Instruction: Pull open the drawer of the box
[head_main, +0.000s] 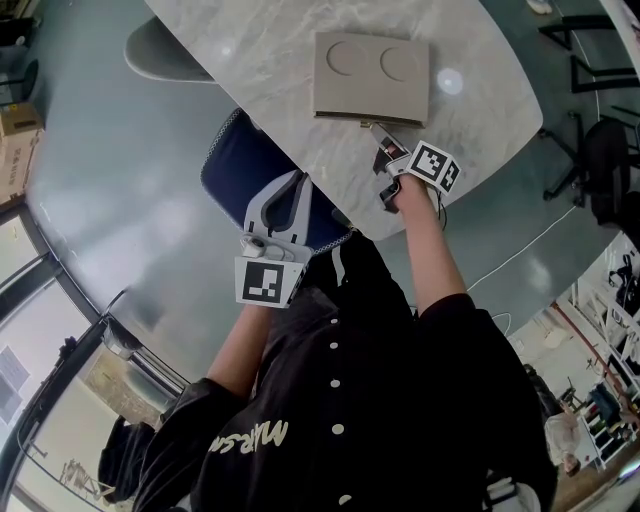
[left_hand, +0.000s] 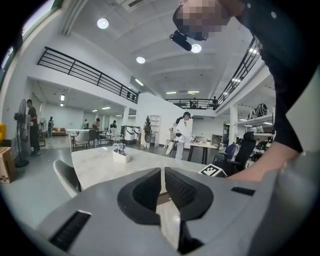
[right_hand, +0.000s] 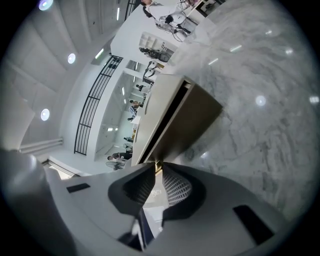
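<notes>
A flat beige box (head_main: 370, 72) with two round dents in its lid lies on the marble table (head_main: 265, 70). Its drawer front (head_main: 365, 119) faces me, with a thin pull tab (head_main: 377, 129) sticking out. My right gripper (head_main: 382, 145) is right at that tab. In the right gripper view the box (right_hand: 165, 112) fills the middle, a dark slit runs under its lid, and the right gripper (right_hand: 154, 176) is shut on the tab (right_hand: 157, 166). My left gripper (head_main: 288, 182) hangs off the table over a blue chair, and in its own view the left gripper (left_hand: 163, 176) is shut and holds nothing.
A blue chair (head_main: 235, 160) stands at the table's near edge under my left gripper. A grey chair (head_main: 160, 50) is at the far left. A small white holder (left_hand: 121, 155) sits further along the table. Cables lie on the floor at the right.
</notes>
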